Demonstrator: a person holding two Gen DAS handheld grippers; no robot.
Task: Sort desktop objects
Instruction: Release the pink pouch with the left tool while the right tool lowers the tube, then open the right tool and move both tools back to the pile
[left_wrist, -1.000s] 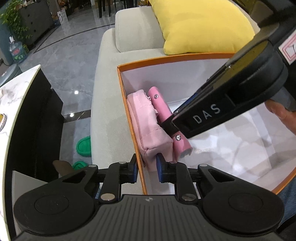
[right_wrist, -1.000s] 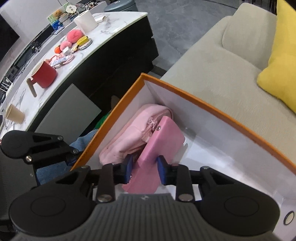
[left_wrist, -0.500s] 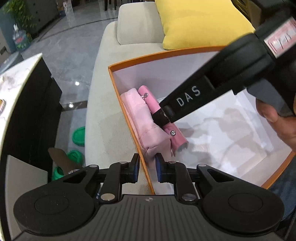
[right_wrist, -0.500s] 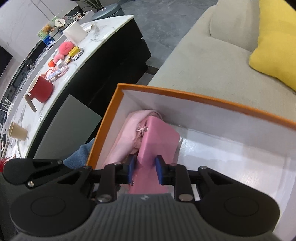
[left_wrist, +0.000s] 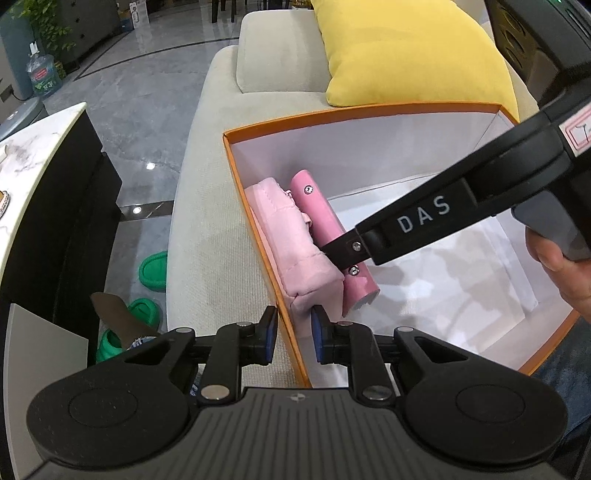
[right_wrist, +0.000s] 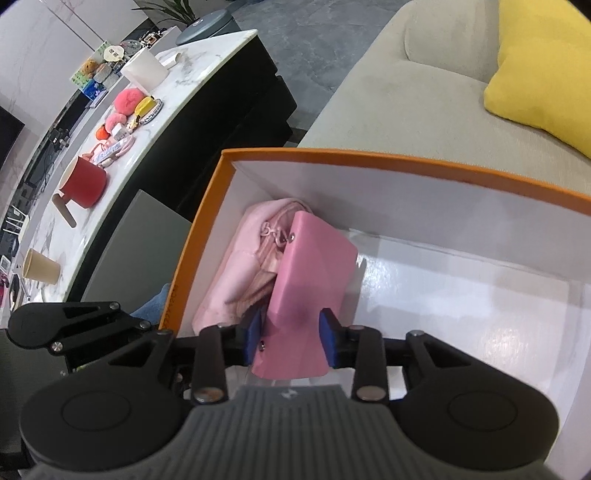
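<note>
An orange box (left_wrist: 255, 221) with a white inside sits on the sofa. A soft pale pink pouch (left_wrist: 291, 240) lies in it against the left wall, with a hard pink case (left_wrist: 325, 218) beside it. My left gripper (left_wrist: 293, 338) straddles the box's left wall, its blue pads on either side of it. My right gripper (right_wrist: 291, 334) has its jaws around the near end of the pink case (right_wrist: 314, 273), with a small gap showing on each side. The pouch also shows in the right wrist view (right_wrist: 236, 266).
A marble-topped counter (right_wrist: 192, 85) left of the sofa holds a red mug (right_wrist: 83, 182), a paper cup (right_wrist: 38, 266), a white cup (right_wrist: 144, 70) and several small items. A yellow cushion (left_wrist: 410, 55) lies behind the box. Green slippers (left_wrist: 153, 271) lie on the floor.
The right gripper's jaws have spread wider around the pink case, which has settled lower in the box. Both cameras have pulled back, so more of the box shows.
</note>
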